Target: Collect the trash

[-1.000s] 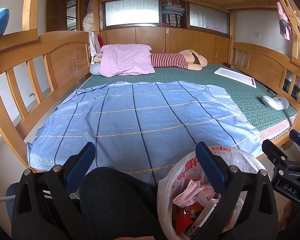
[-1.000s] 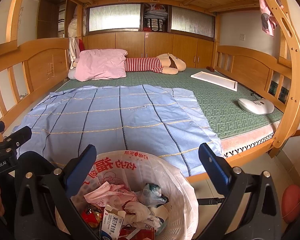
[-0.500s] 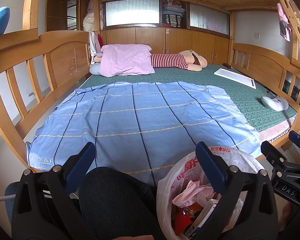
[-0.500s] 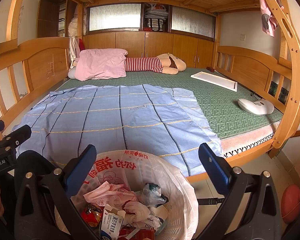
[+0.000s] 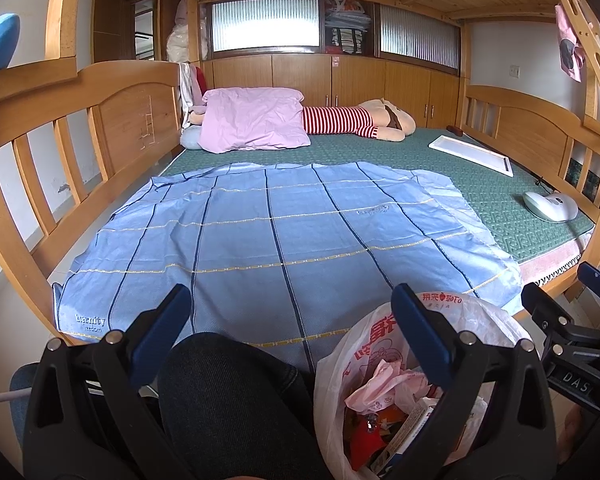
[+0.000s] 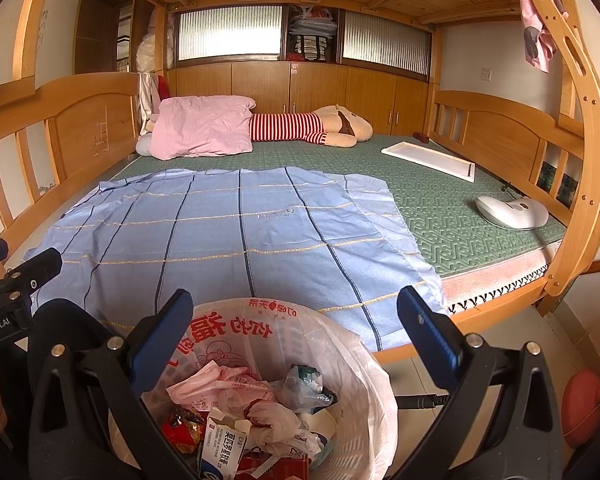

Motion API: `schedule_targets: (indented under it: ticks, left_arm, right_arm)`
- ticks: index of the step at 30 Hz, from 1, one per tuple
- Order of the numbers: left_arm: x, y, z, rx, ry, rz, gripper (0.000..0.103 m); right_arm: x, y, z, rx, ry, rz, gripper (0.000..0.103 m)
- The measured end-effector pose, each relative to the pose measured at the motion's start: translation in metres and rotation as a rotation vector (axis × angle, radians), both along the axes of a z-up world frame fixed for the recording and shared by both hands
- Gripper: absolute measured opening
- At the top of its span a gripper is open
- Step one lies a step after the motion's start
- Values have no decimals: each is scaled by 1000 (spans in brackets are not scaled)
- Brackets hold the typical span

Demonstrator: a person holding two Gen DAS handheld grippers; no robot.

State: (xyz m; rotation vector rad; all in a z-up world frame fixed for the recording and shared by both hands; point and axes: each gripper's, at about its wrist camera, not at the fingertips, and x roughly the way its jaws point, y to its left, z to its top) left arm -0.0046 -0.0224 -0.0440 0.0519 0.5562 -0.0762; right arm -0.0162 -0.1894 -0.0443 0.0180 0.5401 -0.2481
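A bin lined with a white plastic bag [image 6: 340, 356] printed in red stands at the bed's near edge, holding several pieces of trash [image 6: 256, 412]: pink wrappers, a small carton, crumpled plastic. My right gripper [image 6: 296, 332] hangs open right above the bin, nothing between its fingers. My left gripper [image 5: 292, 328] is open too, over a person's dark-trousered knee [image 5: 228, 392], with the bag [image 5: 340, 364] at its right finger. No loose trash shows on the bed.
A blue checked sheet [image 5: 284, 236] covers the green mattress [image 6: 452, 216]. A pink pillow [image 5: 252, 120], a striped plush toy [image 6: 312, 128], a white tray [image 6: 428, 158] and a white device [image 6: 512, 212] lie on the bed. Wooden rails [image 5: 40, 140] flank it. A red object [image 6: 580, 408] sits on the floor.
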Motion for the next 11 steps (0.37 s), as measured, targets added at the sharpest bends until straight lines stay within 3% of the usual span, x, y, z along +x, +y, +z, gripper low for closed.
schedule_targets:
  ticks: [11]
  left_arm:
    - [8,5,-4,24,15,11,100]
  right_arm:
    - [5,-10,8,28,-32,-3,100]
